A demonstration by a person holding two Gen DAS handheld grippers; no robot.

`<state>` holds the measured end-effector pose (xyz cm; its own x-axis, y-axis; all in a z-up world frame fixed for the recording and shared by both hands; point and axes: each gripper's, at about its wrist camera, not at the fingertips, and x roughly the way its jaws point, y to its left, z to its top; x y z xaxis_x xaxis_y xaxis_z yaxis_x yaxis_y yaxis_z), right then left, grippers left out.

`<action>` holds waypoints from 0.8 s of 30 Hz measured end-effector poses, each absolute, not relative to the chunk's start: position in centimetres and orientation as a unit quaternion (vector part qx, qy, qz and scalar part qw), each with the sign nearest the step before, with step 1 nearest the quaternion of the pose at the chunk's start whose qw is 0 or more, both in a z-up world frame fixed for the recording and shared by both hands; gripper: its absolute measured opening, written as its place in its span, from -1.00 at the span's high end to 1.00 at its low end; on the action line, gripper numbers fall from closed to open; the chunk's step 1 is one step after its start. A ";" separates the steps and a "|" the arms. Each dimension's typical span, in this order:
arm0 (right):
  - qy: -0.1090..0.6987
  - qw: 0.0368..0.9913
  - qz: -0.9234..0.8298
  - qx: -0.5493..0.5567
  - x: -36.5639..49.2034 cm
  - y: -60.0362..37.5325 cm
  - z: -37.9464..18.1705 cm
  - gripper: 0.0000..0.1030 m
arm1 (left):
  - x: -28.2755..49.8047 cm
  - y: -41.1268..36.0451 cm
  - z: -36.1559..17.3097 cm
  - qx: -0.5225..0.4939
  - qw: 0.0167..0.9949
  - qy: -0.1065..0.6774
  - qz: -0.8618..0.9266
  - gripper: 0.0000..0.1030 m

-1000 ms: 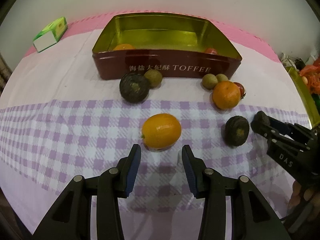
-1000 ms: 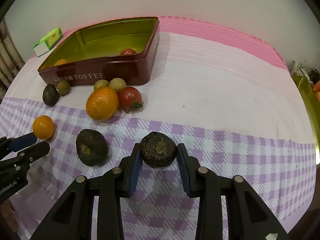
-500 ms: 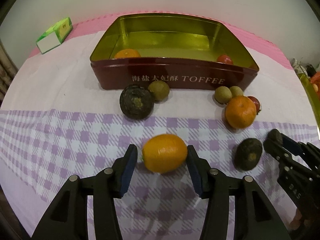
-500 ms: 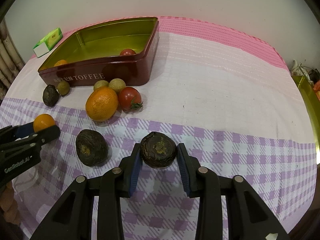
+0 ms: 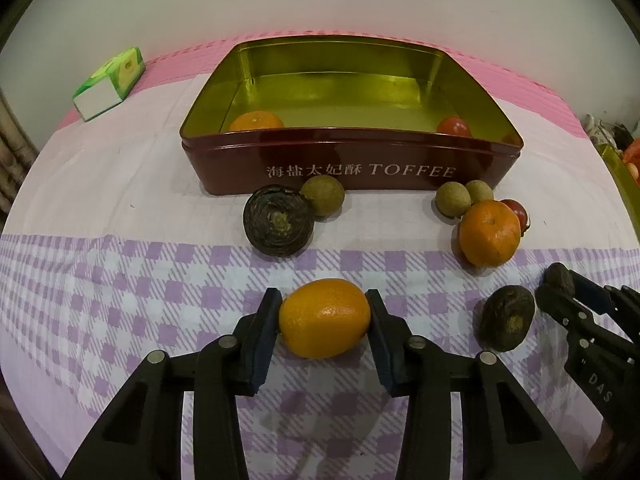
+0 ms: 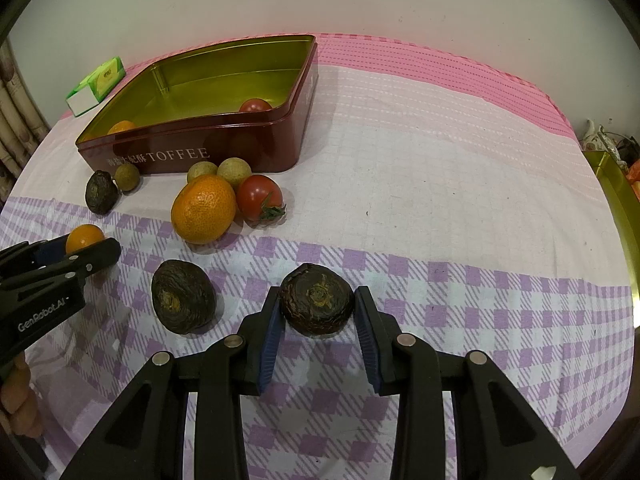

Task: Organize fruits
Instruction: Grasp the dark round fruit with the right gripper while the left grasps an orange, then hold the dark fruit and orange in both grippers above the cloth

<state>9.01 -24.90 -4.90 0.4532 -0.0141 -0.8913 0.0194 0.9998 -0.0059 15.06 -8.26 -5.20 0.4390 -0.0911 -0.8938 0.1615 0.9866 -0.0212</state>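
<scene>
A small oval orange fruit (image 5: 324,318) lies on the checked cloth between the pads of my left gripper (image 5: 323,319). The jaws are closing and both pads touch the fruit. My right gripper (image 6: 316,308) is shut on a dark wrinkled fruit (image 6: 316,298) resting on the cloth. The red TOFFEE tin (image 5: 352,150) stands behind with a mandarin (image 5: 256,122) and a tomato (image 5: 454,126) inside. Loose in front of the tin are a dark fruit (image 5: 278,220), three small greenish-brown fruits, a mandarin (image 5: 490,232), a tomato (image 6: 258,196) and another dark fruit (image 6: 182,296).
A green and white box (image 5: 110,78) lies at the back left near the wall. The edge of a gold tin (image 6: 616,200) shows at the far right. A person's fingers (image 6: 18,400) hold the left gripper's handle. The pink cloth runs back to the wall.
My left gripper moved forward around the oval orange fruit, spread its jaws, then brought them in onto the fruit. The right gripper and its dark fruit stayed still.
</scene>
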 end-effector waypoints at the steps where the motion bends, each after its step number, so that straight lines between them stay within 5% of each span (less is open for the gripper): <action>1: 0.523 0.852 -0.010 0.002 9.0 -24.9 -4.9 0.36 | 15.0 -7.9 -5.2 0.034 0.848 0.523 -0.074 0.16; 24: 0.521 0.854 -0.012 0.002 9.0 -24.8 -4.9 0.36 | 12.0 -6.7 -4.5 0.040 0.851 0.517 -0.079 0.16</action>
